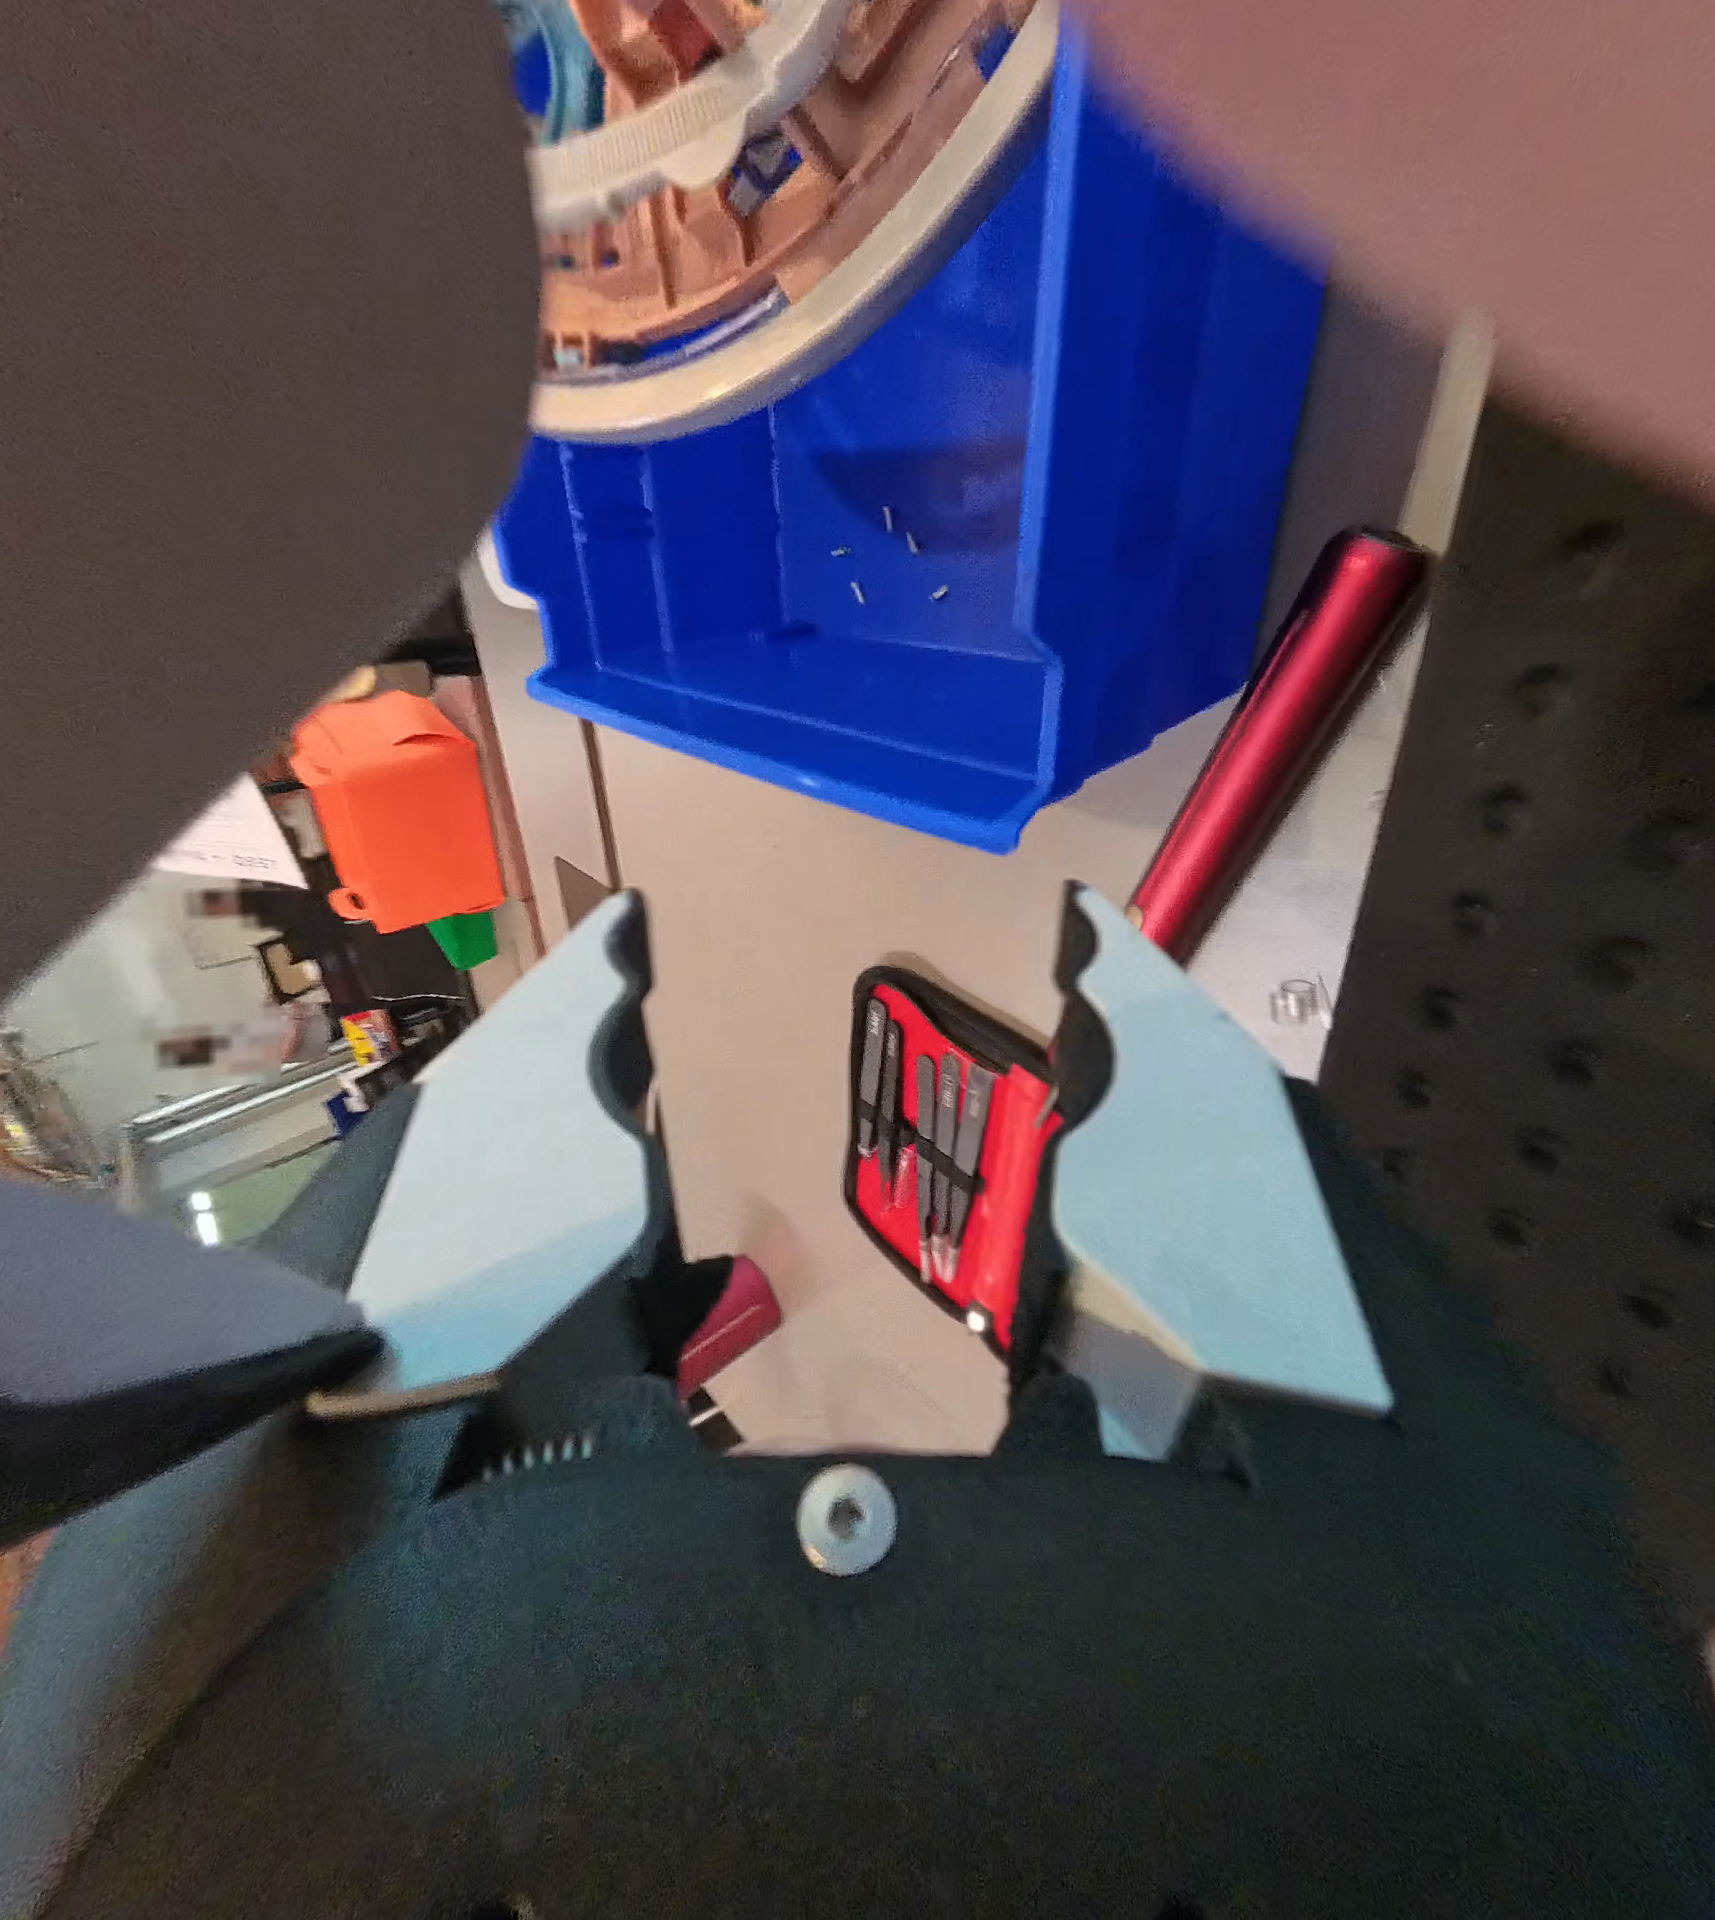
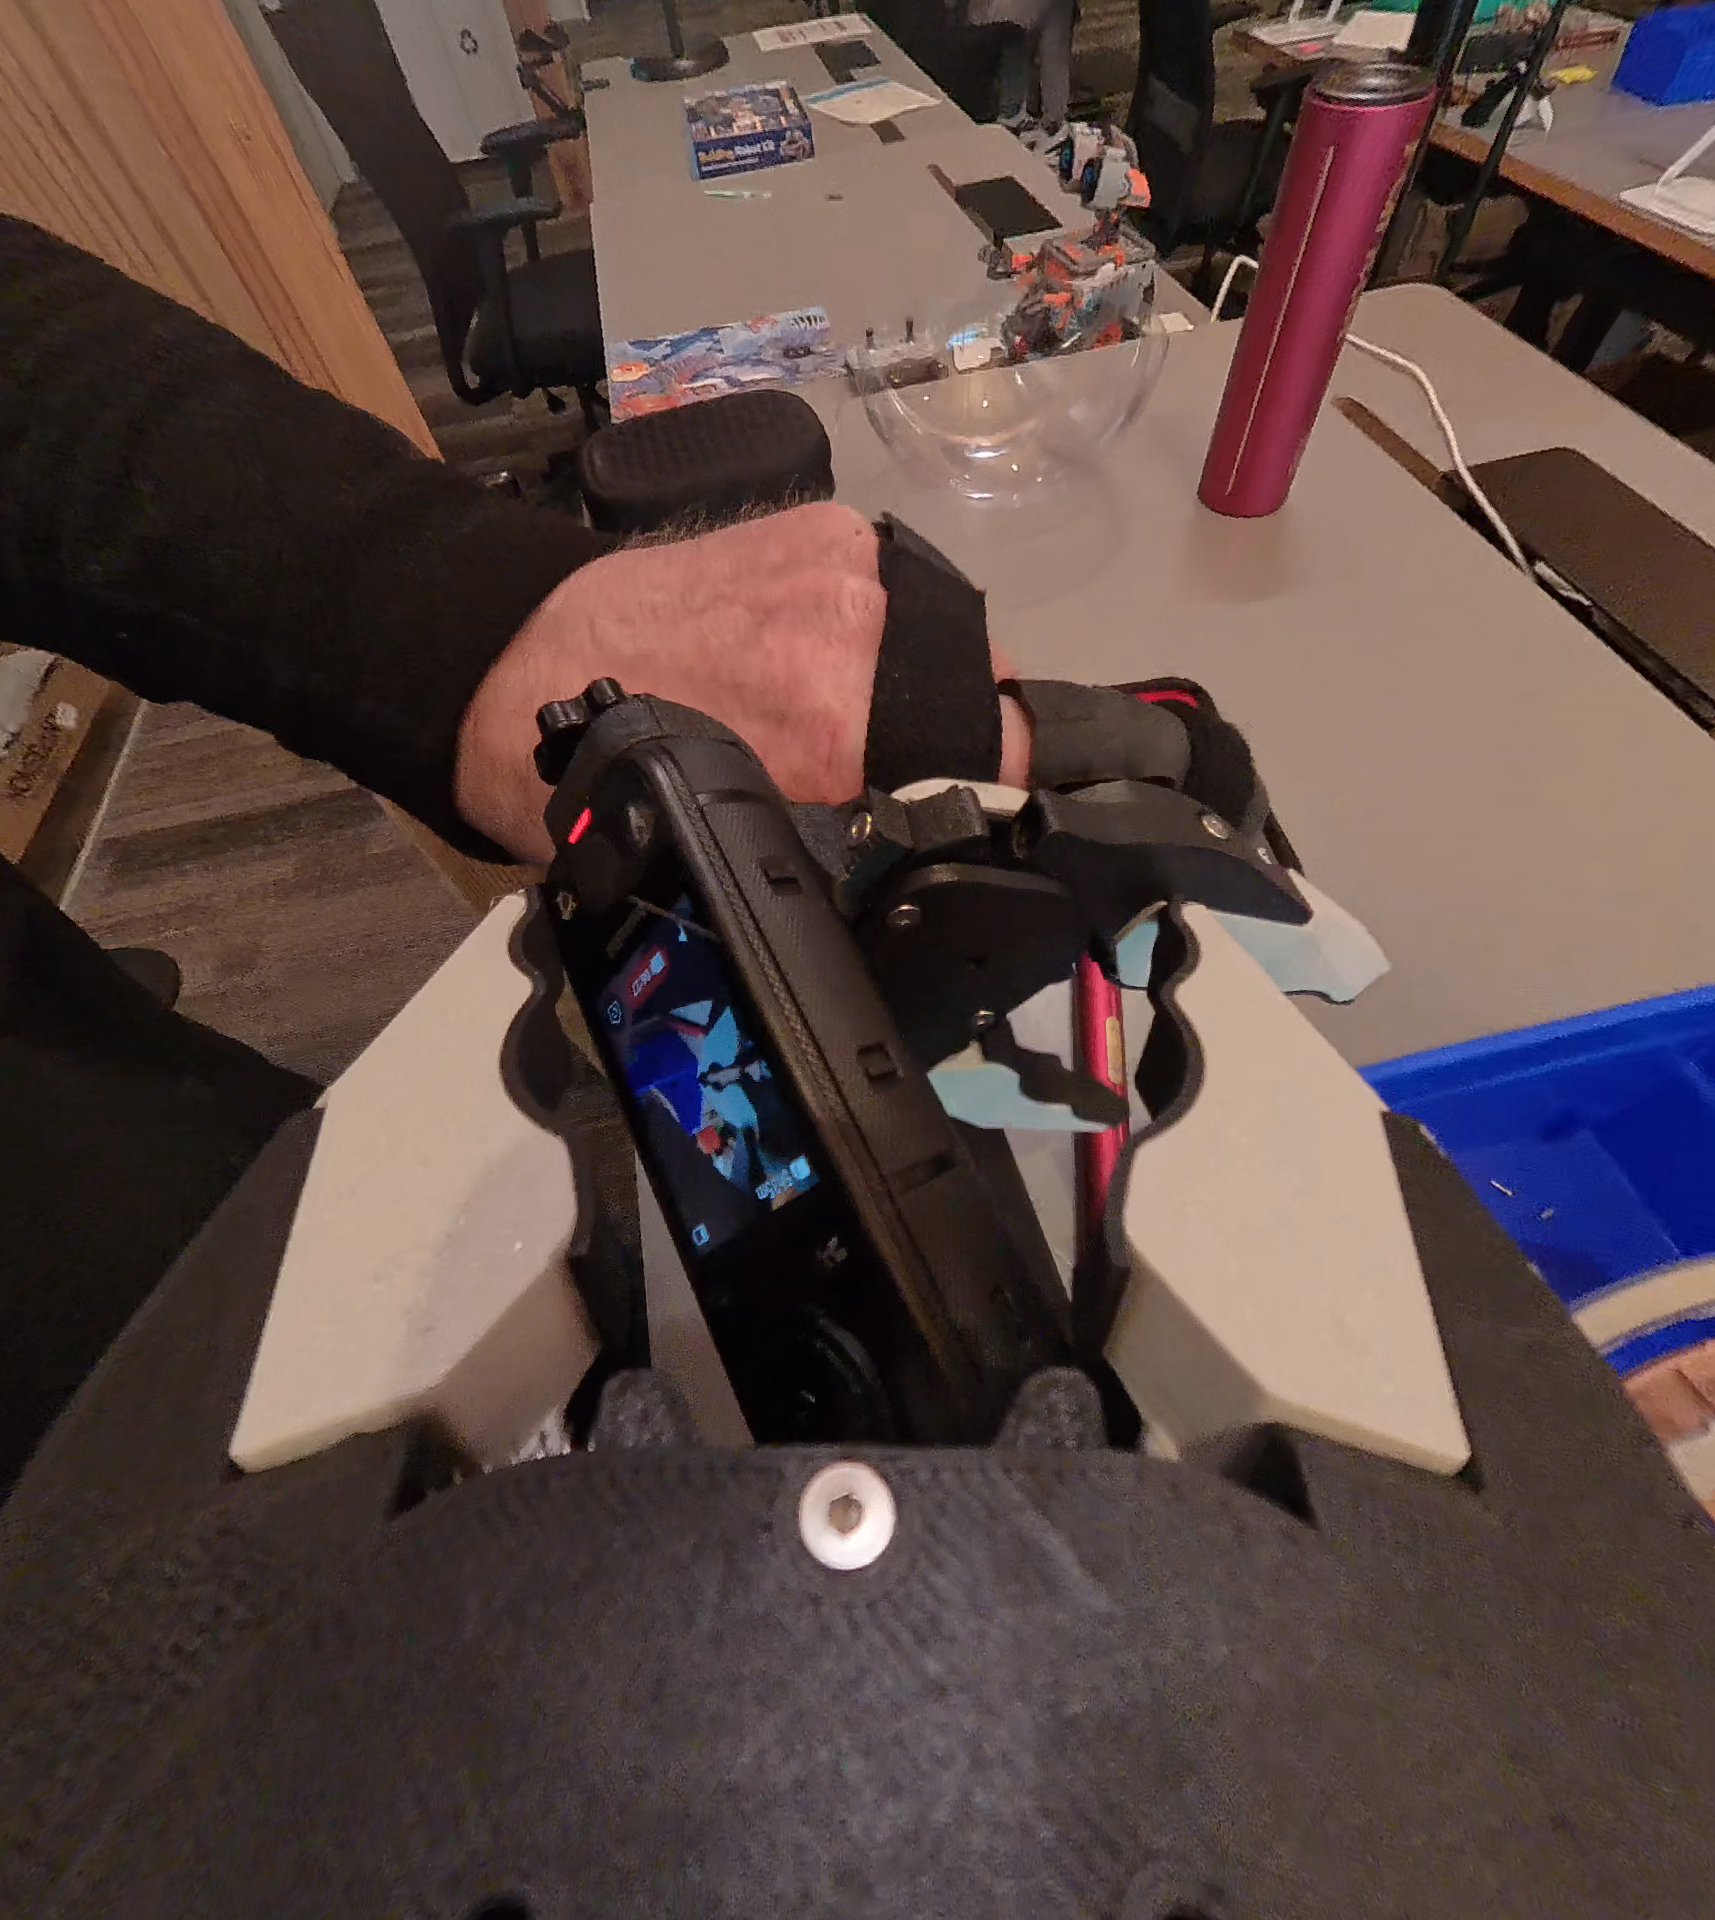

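Below, a red tweezer case (image 1: 946, 1153) lies between the left gripper's (image 1: 853, 935) spread jaws.

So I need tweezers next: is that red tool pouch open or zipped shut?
Open. The red pouch lies spread flat on the table, its tweezers exposed under black elastic loops.

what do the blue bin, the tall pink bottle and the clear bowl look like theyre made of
Blue bin: moulded plastic, glossy with ribbed walls. Pink bottle: probably metal, with a satin sheen and one long highlight. Clear bowl: see-through, glass or clear plastic; cannot tell which.
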Demonstrator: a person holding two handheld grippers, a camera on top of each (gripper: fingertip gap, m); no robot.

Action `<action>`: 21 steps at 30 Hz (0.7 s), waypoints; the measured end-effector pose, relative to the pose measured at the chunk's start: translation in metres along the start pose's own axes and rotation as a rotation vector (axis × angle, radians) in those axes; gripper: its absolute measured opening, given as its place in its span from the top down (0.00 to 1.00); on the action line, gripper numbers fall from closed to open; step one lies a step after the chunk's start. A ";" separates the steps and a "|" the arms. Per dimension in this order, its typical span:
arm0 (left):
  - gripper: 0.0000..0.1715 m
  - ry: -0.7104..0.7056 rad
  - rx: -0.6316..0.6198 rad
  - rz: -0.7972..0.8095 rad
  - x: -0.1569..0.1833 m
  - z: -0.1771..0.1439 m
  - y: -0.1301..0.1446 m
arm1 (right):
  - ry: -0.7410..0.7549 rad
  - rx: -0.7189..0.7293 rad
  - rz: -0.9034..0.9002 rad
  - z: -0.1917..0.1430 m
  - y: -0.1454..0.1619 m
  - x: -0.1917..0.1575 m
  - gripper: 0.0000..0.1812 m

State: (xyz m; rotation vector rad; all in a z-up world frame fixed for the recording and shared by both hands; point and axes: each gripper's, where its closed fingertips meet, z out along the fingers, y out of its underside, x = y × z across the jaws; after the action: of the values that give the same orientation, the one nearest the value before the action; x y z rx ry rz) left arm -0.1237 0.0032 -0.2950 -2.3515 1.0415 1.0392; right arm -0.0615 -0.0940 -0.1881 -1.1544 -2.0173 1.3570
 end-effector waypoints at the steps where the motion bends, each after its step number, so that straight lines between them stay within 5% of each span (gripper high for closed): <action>1: 0.55 0.013 -0.006 -0.014 0.001 0.000 0.004 | -0.014 -0.005 0.004 0.002 -0.002 0.000 0.39; 5: 0.49 0.099 -0.076 -0.039 0.016 -0.004 0.025 | -0.102 0.008 0.061 0.013 -0.007 -0.004 0.38; 10: 0.81 0.108 -0.170 -0.024 0.025 -0.009 0.047 | -0.217 -0.033 0.128 0.025 -0.001 -0.015 0.35; 15: 0.94 0.069 -0.230 0.019 0.018 -0.014 0.064 | -0.251 -0.010 0.118 0.033 -0.003 -0.019 0.34; 19: 0.88 0.047 -0.214 -0.009 0.021 -0.012 0.068 | -0.241 -0.028 0.089 0.040 0.000 -0.022 0.34; 21: 0.77 -0.066 -0.190 -0.010 0.002 -0.013 0.067 | -0.170 -0.003 -0.006 0.042 -0.004 -0.021 0.34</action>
State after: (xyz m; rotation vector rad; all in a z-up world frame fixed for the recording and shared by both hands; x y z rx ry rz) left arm -0.1672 -0.0497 -0.2903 -2.4480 0.9435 1.2533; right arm -0.0829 -0.1343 -0.2005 -1.0655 -2.1386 1.4946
